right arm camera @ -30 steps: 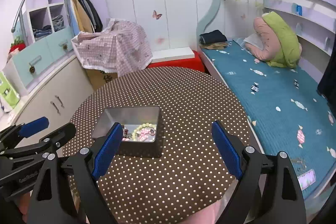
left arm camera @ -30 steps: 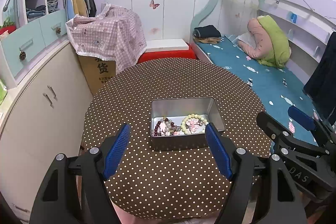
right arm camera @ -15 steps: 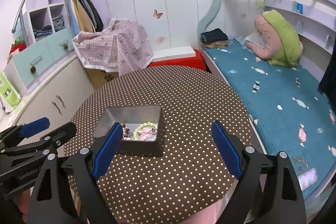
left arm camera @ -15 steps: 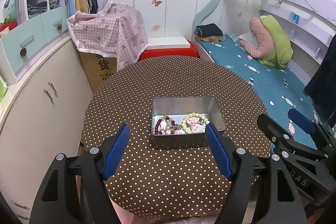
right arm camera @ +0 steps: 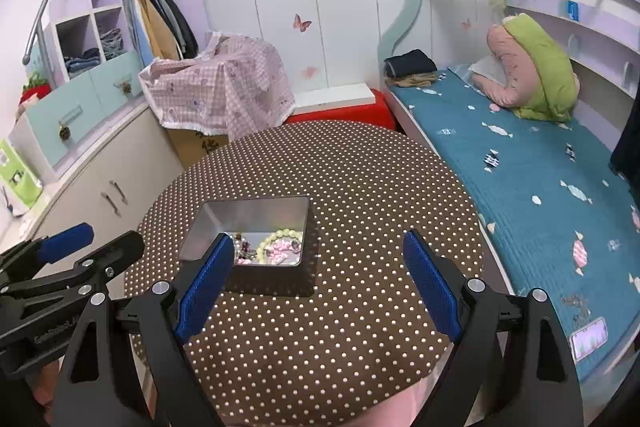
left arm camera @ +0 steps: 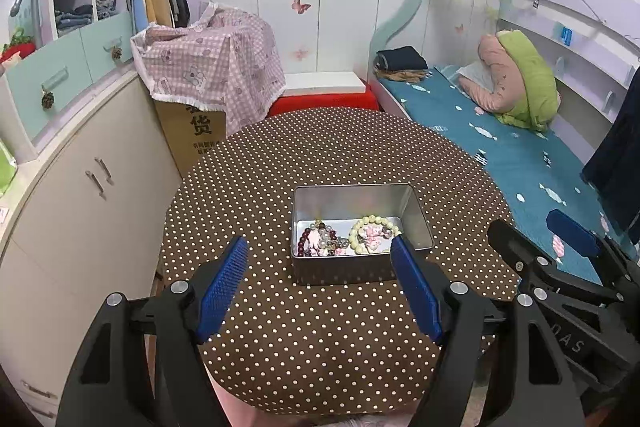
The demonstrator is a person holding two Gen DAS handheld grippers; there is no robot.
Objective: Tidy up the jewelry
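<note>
An open silver tin [left arm camera: 352, 197] [right arm camera: 256, 215] sits on the round brown polka-dot table [left arm camera: 320, 155] [right arm camera: 360, 187]. Inside lie a pale yellow-green bead bracelet [left arm camera: 374, 225] [right arm camera: 280, 237], pink pieces and a dark red bead bracelet [left arm camera: 306, 241]. My left gripper [left arm camera: 320, 267] is open and empty, held above the table's near edge in front of the tin. My right gripper [right arm camera: 318, 271] is open and empty, to the right of the tin; its left finger hides part of the tin's near corner. Each gripper shows at the edge of the other's view.
A white cupboard [left arm camera: 80, 195] stands left of the table. A cardboard box under a pink checked cloth [left arm camera: 212, 55] and a red stool [left arm camera: 324, 103] lie beyond. A bed with a blue cover [right arm camera: 520, 163] runs along the right.
Both grippers have risen and tilted slightly; the tin sits a little lower in both views. Both stay open and the tin's contents are unchanged.
</note>
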